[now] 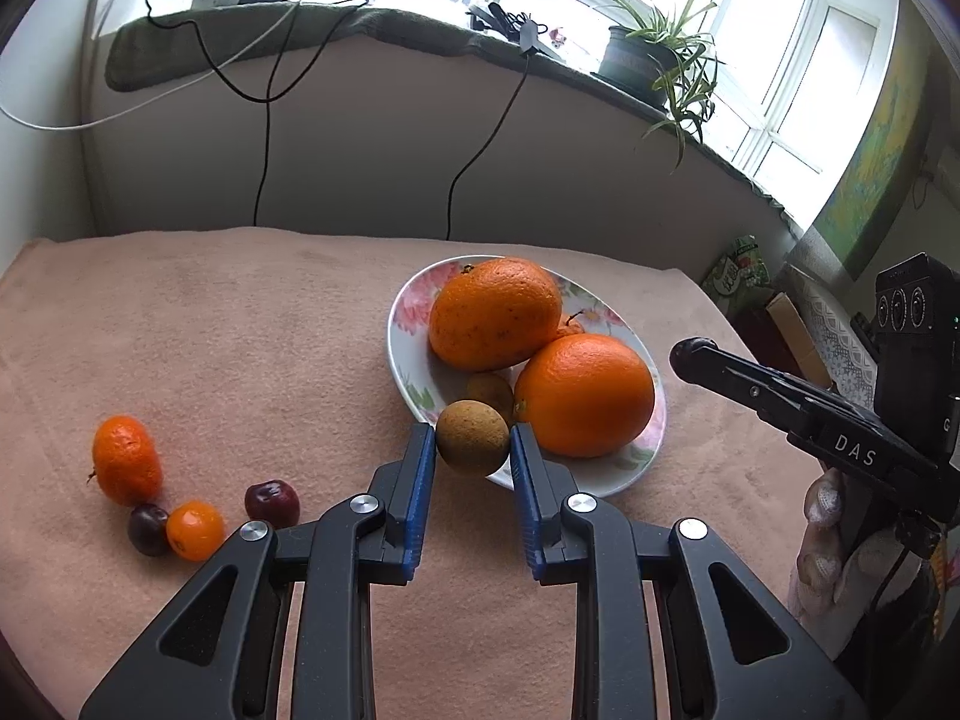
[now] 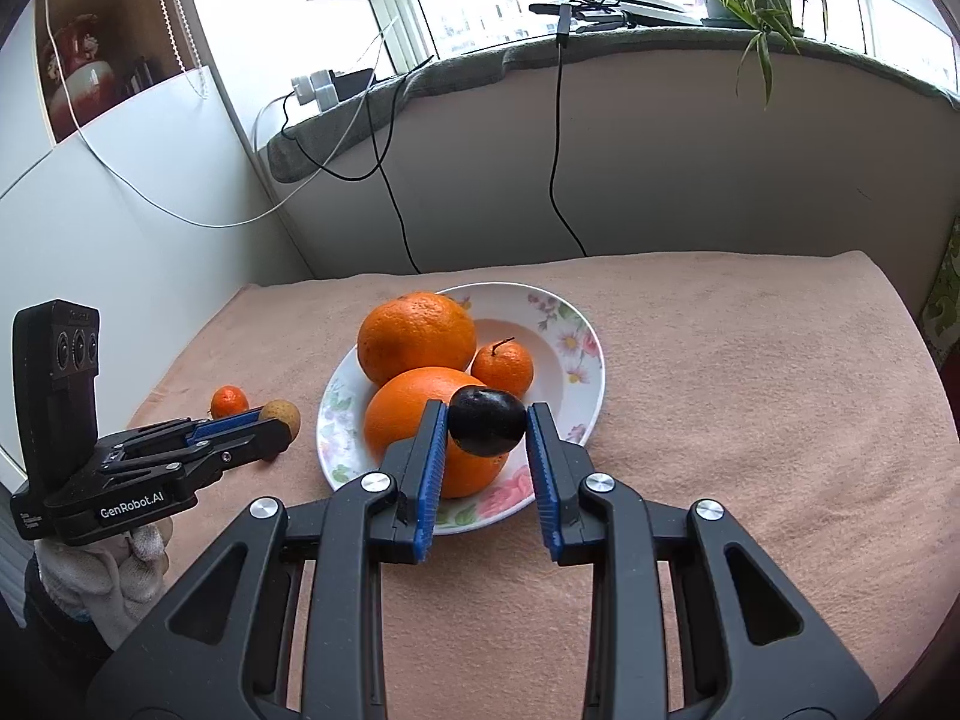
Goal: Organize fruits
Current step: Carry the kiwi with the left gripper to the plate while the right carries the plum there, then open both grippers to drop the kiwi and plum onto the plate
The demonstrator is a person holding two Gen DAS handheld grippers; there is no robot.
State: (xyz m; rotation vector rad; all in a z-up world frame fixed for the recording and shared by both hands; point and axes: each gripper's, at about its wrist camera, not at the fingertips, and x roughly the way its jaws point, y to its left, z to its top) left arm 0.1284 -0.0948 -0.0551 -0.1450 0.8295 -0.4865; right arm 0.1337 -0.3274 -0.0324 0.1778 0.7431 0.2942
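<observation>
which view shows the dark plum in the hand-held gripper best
The right wrist view: the dark plum sits centred and unblocked between the right hand-held gripper fingers. The left wrist view shows that gripper only side-on at the right edge, with the plum hidden.

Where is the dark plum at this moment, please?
In the right wrist view, the dark plum is clamped in the right gripper, in front of the near orange on the floral plate.

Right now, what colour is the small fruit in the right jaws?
Very dark purple, almost black: the dark fruit shows best in the right wrist view.
</observation>
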